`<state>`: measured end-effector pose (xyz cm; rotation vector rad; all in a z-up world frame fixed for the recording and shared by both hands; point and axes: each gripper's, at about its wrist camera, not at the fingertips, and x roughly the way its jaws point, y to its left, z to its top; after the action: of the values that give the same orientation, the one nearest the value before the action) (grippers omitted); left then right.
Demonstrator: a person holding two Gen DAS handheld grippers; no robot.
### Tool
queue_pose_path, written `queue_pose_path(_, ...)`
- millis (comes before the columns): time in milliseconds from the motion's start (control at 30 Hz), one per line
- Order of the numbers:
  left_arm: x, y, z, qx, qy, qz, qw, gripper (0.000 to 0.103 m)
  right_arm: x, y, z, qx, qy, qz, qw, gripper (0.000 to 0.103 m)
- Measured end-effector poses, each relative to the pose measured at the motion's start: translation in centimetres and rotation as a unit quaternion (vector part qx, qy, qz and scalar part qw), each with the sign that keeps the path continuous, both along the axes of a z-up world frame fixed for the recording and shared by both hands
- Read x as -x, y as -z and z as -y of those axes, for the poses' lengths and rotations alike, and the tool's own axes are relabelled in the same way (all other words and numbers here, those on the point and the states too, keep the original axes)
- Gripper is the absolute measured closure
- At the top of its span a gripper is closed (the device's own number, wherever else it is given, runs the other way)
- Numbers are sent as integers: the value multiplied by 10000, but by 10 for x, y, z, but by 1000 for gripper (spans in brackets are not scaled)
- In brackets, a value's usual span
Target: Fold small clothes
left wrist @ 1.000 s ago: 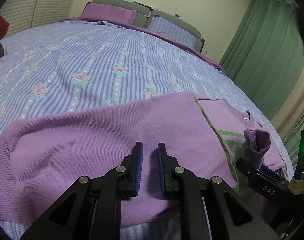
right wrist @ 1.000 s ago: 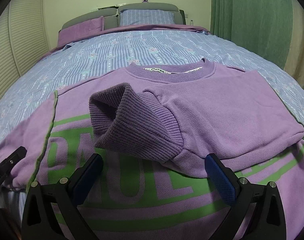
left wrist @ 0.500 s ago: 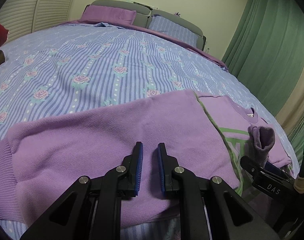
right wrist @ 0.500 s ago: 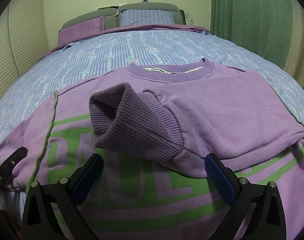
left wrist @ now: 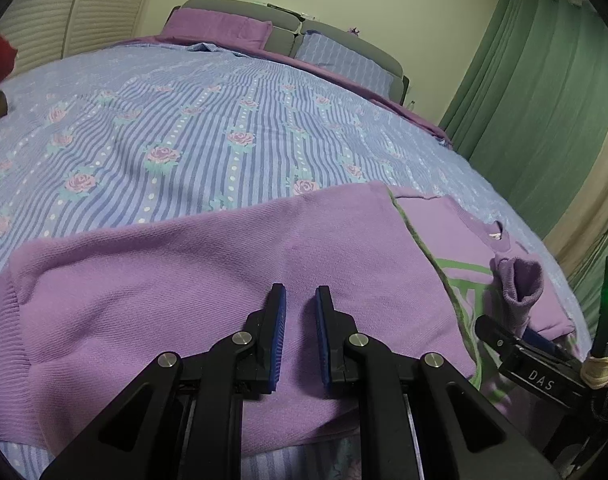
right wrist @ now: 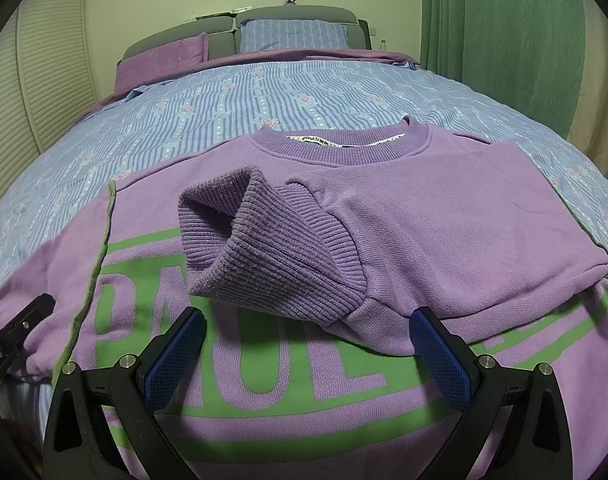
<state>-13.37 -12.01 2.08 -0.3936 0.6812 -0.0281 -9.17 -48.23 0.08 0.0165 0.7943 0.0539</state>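
Right sleeve folded in ahead of wide-open right gripper; left sleeve unfolded under left gripper, jaws nearly closed, seemingly empty.

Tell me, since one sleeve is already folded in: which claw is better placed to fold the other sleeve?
Probably the left claw: it is shut, directly above the flat unfolded sleeve. The right claw is open beside the folded sleeve's cuff on the sweatshirt.
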Motion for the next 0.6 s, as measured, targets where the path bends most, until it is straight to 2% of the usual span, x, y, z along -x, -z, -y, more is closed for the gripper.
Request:
queue_pose_path(233, 2, 4, -19, 760, 92, 59, 9970, 88, 0, 0, 0, 4, -1, 0, 10000, 0)
queue_pose_path(267, 2, 1, -20, 779, 62, 10, 9969, 88, 0, 0, 0, 2, -2, 2, 10000, 0)
queue_pose_path(367, 10, -18, -9, 488, -163, -161, 9985, 88, 0, 0, 0, -10, -2, 0, 10000, 0)
queue_pose_path(433, 33, -43, 5, 31, -284, 196, 9994, 88, 0, 0, 1, -21, -3, -3, 10000, 0)
queue_pose_path(467, 47, -57, 15, -371, -395, 413, 9977, 88, 0, 0, 1, -19, -3, 0, 10000, 0)
queue_pose_path(500, 62, -70, 26, -903, -556, 617, 9924, 88, 0, 0, 1, -17, -4, 1, 10000, 0)
queue_pose_path(533, 80, -84, 42, -1633, -854, 838, 9793, 88, 0, 0, 1, -18, -4, 1, 10000, 0)
queue_pose_path(600, 111, -101, 67, -2594, -1286, 1323, 9480, 88, 0, 0, 1, -17, -4, 1, 10000, 0)
